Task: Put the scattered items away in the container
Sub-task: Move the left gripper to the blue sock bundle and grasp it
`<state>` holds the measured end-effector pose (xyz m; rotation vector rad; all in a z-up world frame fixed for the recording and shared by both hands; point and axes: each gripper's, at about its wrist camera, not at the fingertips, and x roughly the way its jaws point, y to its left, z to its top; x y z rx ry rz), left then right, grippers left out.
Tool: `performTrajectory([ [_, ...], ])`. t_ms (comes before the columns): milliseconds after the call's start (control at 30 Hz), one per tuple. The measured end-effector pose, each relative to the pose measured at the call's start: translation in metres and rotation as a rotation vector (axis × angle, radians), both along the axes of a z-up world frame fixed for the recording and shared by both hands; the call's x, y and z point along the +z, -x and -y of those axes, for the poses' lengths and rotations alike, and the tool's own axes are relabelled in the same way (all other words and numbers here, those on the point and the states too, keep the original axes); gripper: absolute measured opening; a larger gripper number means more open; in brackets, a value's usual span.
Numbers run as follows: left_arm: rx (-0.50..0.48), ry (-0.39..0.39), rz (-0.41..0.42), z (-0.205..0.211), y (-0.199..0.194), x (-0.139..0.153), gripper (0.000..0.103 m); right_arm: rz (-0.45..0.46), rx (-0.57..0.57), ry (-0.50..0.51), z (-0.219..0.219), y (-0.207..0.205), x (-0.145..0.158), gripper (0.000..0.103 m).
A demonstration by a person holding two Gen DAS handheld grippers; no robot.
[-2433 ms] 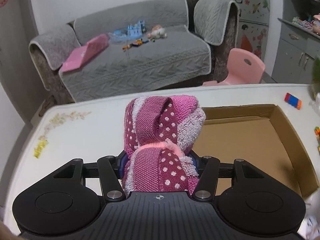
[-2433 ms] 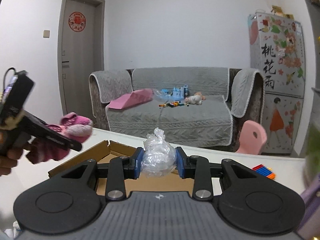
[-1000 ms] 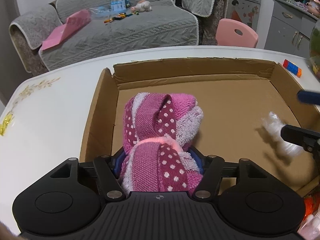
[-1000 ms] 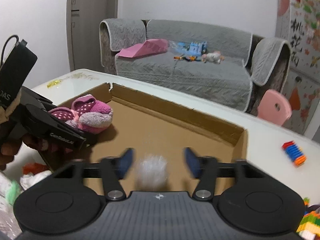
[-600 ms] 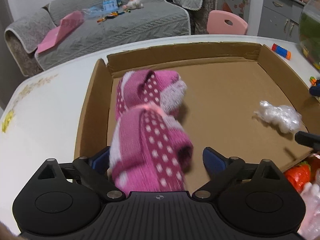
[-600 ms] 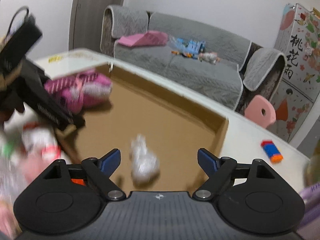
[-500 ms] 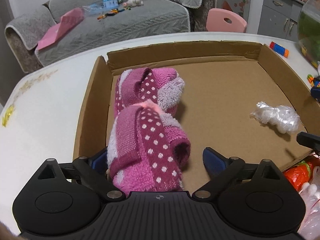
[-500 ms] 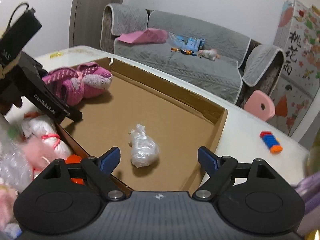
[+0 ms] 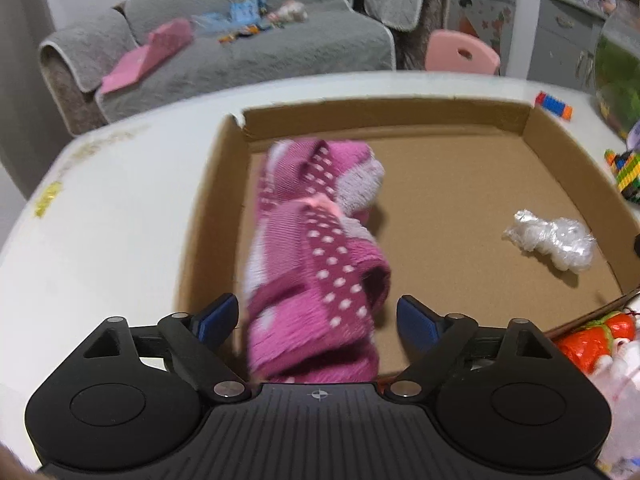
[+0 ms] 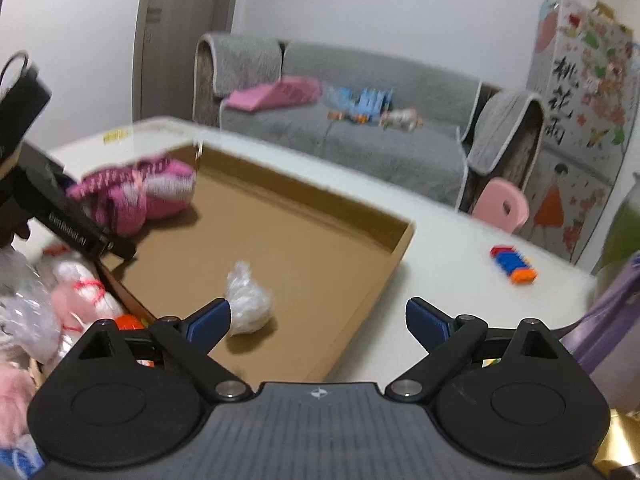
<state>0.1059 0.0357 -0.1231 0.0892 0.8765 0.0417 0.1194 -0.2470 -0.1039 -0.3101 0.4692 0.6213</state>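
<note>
A shallow cardboard box [image 9: 380,116] lies on the white table. Rolled pink dotted socks [image 9: 316,248] rest inside along its left wall. My left gripper [image 9: 317,316] hovers at their near end; its jaws are closing, with the socks between the blue pads but apart from both. A crumpled clear plastic bag [image 9: 552,240] lies on the box floor at the right. In the right wrist view, the bag [image 10: 248,304] sits just beyond the left pad of my right gripper [image 10: 318,320]. Its jaws are opening, with nothing between them. The socks [image 10: 136,192] show at the box's [image 10: 360,300] far left.
Pink, white and orange soft items [image 10: 80,284] are piled outside the box's near-left corner. A blue and orange block bar [image 10: 514,266] lies on the table [image 10: 460,248] to the right. Colourful bricks [image 9: 628,172] and a green jar [image 9: 620,76] stand at the right edge.
Both grippers let go: the socks dropped from the left one and the bag from the right one into the box. Both grippers have drawn back toward the box's near edge.
</note>
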Motion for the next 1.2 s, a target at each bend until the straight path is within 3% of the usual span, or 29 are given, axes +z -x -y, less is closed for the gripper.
performTrajectory([
  [233,0.035,0.037,0.130,-0.005,0.050,0.040,0.097,0.049,-0.030,-0.102,0.022,0.012,0.010,0.098],
  [267,0.042,0.047,0.153,-0.005,0.062,0.047,0.102,0.053,-0.033,-0.114,0.026,0.020,0.011,0.098],
  [433,0.013,0.050,0.213,0.016,0.134,0.059,0.102,0.113,0.021,-0.126,0.040,0.065,0.009,0.102],
  [600,-0.021,-0.002,0.199,0.049,0.181,0.044,0.103,0.083,0.057,-0.099,0.037,0.077,-0.008,0.102],
  [700,-0.042,0.005,0.158,0.065,0.197,0.026,0.103,0.069,0.059,-0.083,0.031,0.073,-0.013,0.102],
  [867,-0.034,0.001,0.114,0.078,0.200,0.004,0.103,0.041,0.044,-0.085,0.029,0.063,-0.020,0.102],
  [1200,0.042,0.035,0.053,0.052,0.195,-0.021,0.102,-0.018,0.053,-0.007,0.027,0.069,-0.042,0.102],
])
